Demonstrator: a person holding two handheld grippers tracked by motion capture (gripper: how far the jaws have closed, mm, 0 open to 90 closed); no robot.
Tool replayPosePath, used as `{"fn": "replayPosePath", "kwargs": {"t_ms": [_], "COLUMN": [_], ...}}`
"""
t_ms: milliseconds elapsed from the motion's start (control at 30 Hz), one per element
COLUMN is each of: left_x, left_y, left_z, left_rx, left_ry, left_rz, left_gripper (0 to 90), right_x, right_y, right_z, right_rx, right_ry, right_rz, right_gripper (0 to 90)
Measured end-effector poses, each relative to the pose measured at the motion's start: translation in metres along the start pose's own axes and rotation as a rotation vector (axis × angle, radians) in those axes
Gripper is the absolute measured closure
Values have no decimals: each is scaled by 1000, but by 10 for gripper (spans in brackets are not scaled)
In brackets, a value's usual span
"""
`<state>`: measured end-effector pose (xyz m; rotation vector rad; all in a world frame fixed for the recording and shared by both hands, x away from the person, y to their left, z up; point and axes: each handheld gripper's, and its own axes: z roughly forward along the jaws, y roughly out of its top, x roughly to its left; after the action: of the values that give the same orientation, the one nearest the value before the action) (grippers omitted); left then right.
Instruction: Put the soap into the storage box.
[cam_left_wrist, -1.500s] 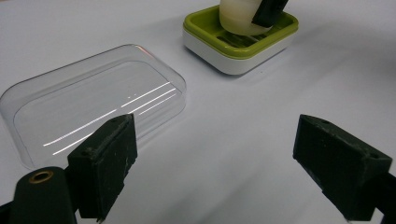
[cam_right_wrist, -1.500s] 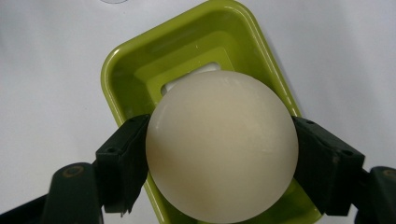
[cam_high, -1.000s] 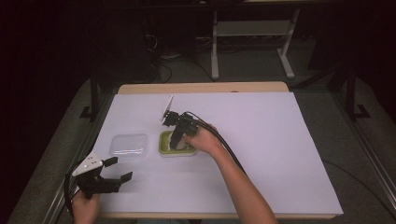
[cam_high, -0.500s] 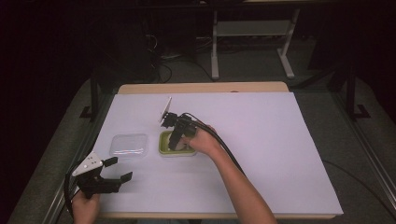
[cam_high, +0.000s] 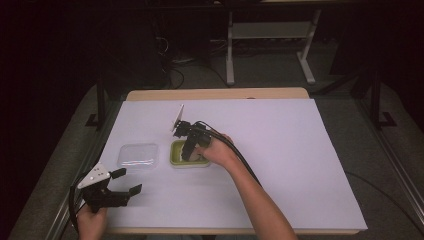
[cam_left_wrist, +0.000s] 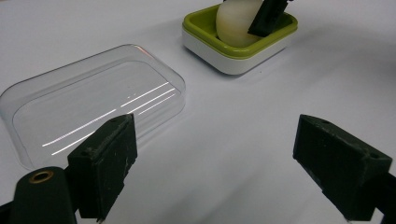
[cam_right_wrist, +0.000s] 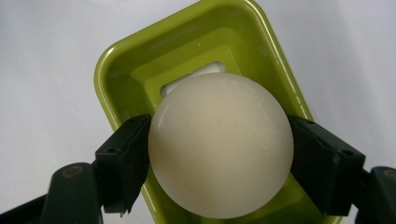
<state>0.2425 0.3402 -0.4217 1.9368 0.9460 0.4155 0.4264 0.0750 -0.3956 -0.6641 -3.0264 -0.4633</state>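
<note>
The right tongs (cam_right_wrist: 219, 154) are clamped on the soap (cam_right_wrist: 220, 144), now down in the green dish (cam_right_wrist: 116, 74), so placing looks nearly done, with release left and likely the clear lid (cam_left_wrist: 93, 102), beside which the left tongs (cam_left_wrist: 229, 172) wait, jaws apart.

Bright white table, dark surroundings, slight blur.
</note>
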Motion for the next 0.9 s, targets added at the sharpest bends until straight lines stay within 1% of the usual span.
{"fn": "replayPosePath", "kwargs": {"t_ms": [67,100,167,267,333,367,533,667,767,900], "left_x": [0,0,0,-1,-1,-1,-1,-1,-1,-1], "left_y": [0,0,0,0,0,0,0,0,0,-1], "left_z": [0,0,0,1,1,1,1,1,1,2], "left_rx": [0,0,1,2,3,3,3,6,8,6], "left_ry": [-1,-1,0,-2,-2,-2,0,-1,0,1], "left_rz": [-1,0,-4,1,1,1,2,7,8,9], "left_gripper": [128,129,128,128,129,129,128,128,128,129], "right_x": [-1,-1,-2,-1,-1,-2,-4,-6,-7,-8], "right_y": [-1,-2,-3,-5,-8,-11,-21,-31,-39,-50], "right_z": [-2,-5,-11,-18,-22,-24,-32,-40,-45,-51], "right_rx": [-13,-33,-55,-64,-80,-92,-110,-128,-131,-150], "right_ry": [-4,-3,0,-4,1,12,12,3,0,-7], "right_rz": [0,4,5,6,7,13,24,29,45,51], "right_gripper": [239,246,270,267,265,263,258,257,256,256]}}
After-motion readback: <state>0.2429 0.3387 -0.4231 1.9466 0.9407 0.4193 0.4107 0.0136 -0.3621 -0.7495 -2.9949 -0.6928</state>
